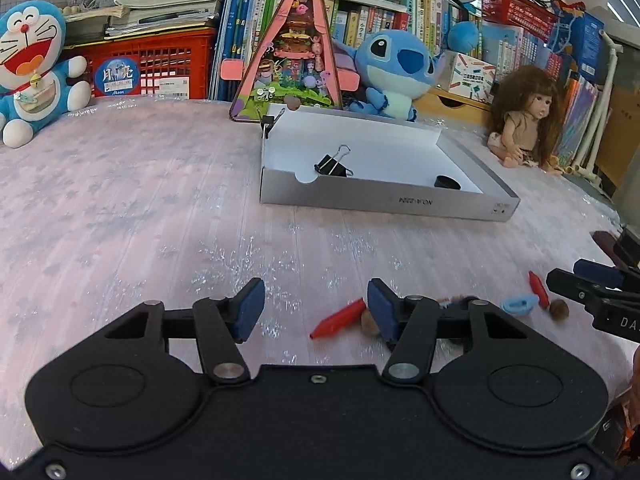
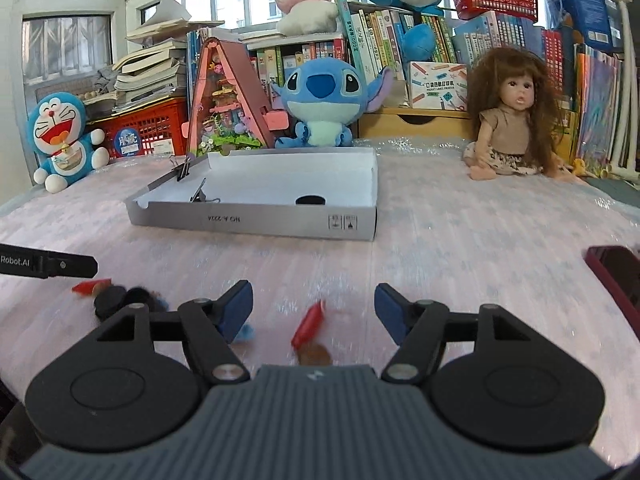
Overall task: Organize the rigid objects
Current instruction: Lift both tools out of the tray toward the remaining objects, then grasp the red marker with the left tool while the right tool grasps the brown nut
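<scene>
Bookshelves [image 2: 400, 32] and plush toys [image 2: 320, 100] back pink-covered table [image 1: 140, 220].

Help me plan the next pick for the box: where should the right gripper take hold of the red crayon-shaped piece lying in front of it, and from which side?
Grip the red crayon-shaped piece across its narrow middle, coming down from above. It lies flat and slanted on the table, so turn the open right gripper until its fingers straddle the long axis. Stay toward the upper end: a brown nut sits at its lower tip.
</scene>
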